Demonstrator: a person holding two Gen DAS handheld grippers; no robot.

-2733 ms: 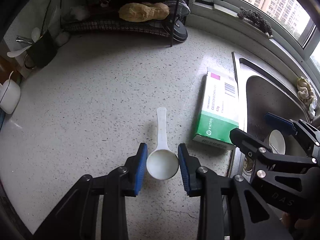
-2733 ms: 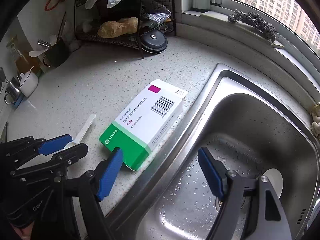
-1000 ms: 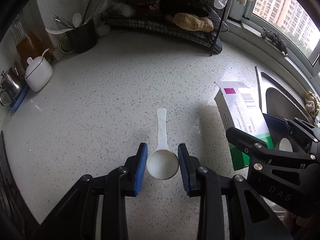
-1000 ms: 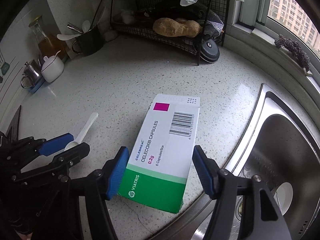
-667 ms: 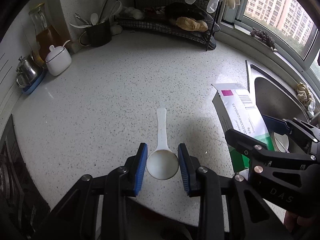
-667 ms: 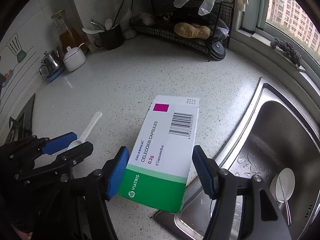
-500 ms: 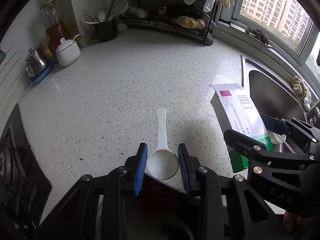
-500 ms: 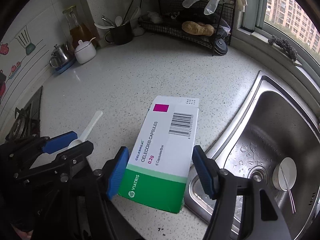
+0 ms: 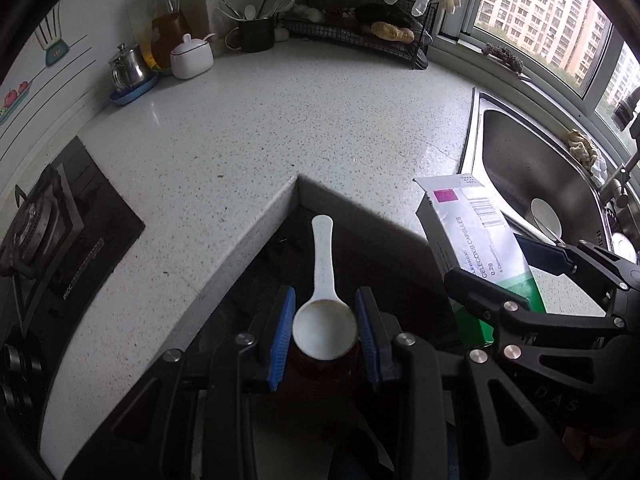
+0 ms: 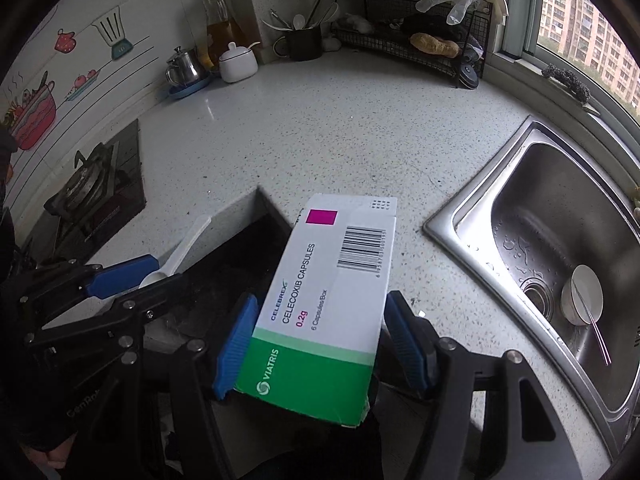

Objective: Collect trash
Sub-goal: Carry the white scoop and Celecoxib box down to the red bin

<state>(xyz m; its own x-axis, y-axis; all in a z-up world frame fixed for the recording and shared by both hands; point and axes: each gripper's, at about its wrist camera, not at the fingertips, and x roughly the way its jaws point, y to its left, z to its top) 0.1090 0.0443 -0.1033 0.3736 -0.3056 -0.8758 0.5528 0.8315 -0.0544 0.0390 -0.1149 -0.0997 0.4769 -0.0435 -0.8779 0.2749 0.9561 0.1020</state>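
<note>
A white plastic scoop point(image 9: 324, 324) sits clamped by its bowl between the blue pads of my left gripper point(image 9: 325, 330), its handle pointing away. The scoop point(image 10: 176, 258) also shows in the right wrist view, at the left gripper's tips. My right gripper point(image 10: 318, 338) is shut on a white and green medicine box point(image 10: 324, 304), held by its long sides. The same box point(image 9: 476, 240) appears at the right of the left wrist view. Both grippers hang past the inner corner of the speckled counter point(image 9: 280, 128), above a dark gap point(image 9: 380, 256).
A steel sink point(image 10: 560, 232) with a white bowl point(image 10: 582, 294) and spoon lies to the right. A gas hob point(image 9: 44, 236) sits at the left. A kettle point(image 9: 128, 68), sugar pot point(image 9: 191, 56), utensil cup point(image 9: 256, 32) and wire rack point(image 9: 360, 28) line the back wall.
Both grippers have drawn back from the counter with the scoop and box still held. They now hang off its front edge, and far more of the counter, hob and sink shows.
</note>
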